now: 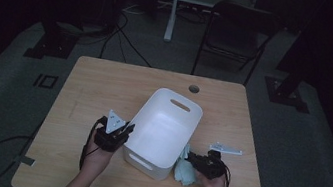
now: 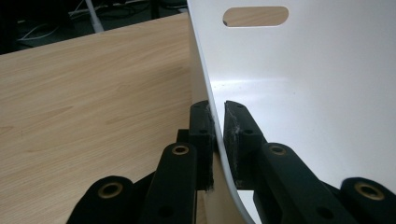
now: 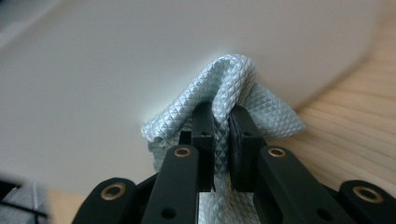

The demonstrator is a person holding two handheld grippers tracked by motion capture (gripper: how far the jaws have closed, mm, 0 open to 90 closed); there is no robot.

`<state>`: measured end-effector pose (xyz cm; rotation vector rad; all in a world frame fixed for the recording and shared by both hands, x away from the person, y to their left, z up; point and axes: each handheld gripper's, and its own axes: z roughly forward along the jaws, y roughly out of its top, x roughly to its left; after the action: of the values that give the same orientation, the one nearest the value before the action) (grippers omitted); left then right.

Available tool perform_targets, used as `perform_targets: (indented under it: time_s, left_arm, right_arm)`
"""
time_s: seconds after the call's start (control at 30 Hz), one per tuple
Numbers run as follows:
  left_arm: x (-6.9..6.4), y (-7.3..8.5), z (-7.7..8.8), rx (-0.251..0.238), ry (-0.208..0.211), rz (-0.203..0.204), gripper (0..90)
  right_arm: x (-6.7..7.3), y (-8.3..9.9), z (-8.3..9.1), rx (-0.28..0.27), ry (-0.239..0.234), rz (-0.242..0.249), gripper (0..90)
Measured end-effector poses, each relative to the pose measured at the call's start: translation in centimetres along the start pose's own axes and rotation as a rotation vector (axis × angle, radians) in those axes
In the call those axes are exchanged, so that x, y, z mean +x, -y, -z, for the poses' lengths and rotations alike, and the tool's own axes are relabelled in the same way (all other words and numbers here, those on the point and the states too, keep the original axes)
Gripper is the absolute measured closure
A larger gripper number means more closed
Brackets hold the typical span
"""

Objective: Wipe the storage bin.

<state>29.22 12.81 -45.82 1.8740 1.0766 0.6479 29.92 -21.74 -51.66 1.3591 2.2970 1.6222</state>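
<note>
Now cloth point(image 3: 233, 88) between right tool point(image 3: 222, 121) pads

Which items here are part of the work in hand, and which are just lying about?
In use:
white bin, wall pinched by left gripper
pale blue cloth, pinched by right gripper

Lying about:
grey bracket on table
folding chair behind
</note>
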Motion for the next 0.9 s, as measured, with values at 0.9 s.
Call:
perform_targets:
  time_s: [0.9]
  left_arm:
    - [-0.2,-0.1,-0.1,0.003,0.027,-0.006,81.6]
  right_arm:
    - [1.1,1.2,-0.2,-0.008,-0.001,0.021,82.6]
